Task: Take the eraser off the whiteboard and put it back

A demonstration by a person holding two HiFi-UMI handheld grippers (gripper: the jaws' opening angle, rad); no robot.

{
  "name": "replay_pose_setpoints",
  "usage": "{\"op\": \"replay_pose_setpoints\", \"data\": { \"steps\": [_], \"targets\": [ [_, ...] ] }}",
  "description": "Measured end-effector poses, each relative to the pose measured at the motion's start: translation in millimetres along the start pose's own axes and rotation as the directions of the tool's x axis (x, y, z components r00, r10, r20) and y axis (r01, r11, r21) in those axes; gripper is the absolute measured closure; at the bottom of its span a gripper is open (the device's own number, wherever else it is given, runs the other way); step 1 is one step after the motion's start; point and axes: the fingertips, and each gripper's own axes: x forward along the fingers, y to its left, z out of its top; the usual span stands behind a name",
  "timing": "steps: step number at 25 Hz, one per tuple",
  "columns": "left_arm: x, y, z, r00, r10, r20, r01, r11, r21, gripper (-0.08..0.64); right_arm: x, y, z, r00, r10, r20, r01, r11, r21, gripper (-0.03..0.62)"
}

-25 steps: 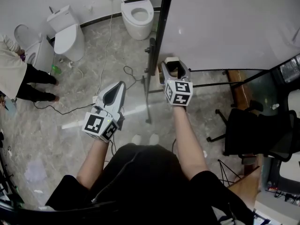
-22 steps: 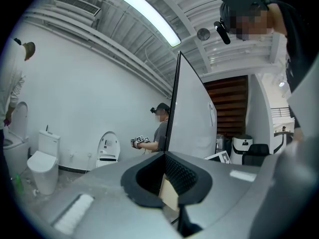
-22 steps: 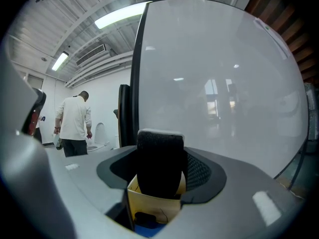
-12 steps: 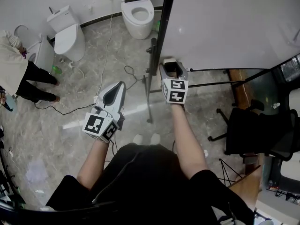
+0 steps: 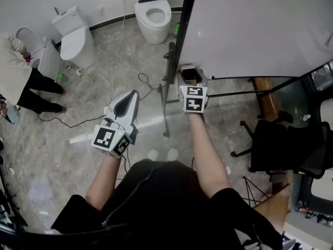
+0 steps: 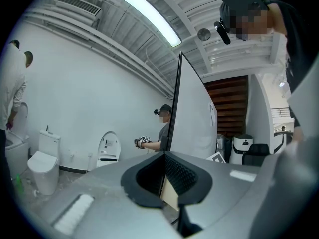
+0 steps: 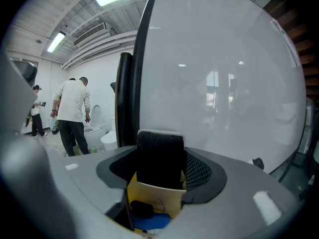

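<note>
My right gripper (image 5: 189, 73) is shut on the eraser (image 5: 190, 76), a block with black felt on its far face and a yellow and blue body (image 7: 160, 158). It holds the eraser at the whiteboard's (image 5: 250, 25) lower left corner, next to the black frame post (image 7: 124, 98). The felt faces the white surface (image 7: 219, 83); whether it touches I cannot tell. My left gripper (image 5: 134, 95) hangs lower left over the floor, jaws together at the tip with nothing in them (image 6: 166, 156).
Two toilets (image 5: 152, 9) (image 5: 73, 33) stand by the far wall. A person (image 5: 21, 82) stands at the left. A cable (image 5: 112, 61) lies across the marble floor. The board's stand leg (image 5: 165, 103) is beside my right hand. A black chair (image 5: 281, 150) is at the right.
My right gripper has dipped a little and tipped downward with the eraser still in it. The left gripper has stayed where it was.
</note>
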Motion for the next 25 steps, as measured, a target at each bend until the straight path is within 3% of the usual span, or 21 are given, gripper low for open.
{"op": "replay_pose_setpoints", "data": {
  "steps": [10,14,25],
  "targets": [
    [-1,-1,1,1.000,0.010,-0.008,-0.010,1.000,0.000,0.555,-3,2,0,1.000,0.014,-0.024,-0.015,1.000,-0.013,0.296],
    [1,-6,1,1.000,-0.024,-0.005,0.024,0.999,0.030,0.555,-7,1,0,1.000,0.019,-0.019,-0.019,1.000,-0.014,0.287],
    [9,-22,5,0.997,-0.079,-0.001,0.079,0.995,0.060,0.555,-55,-8,34,0.992,0.040,0.118,-0.047,0.997,0.053,0.295]
  ]
}}
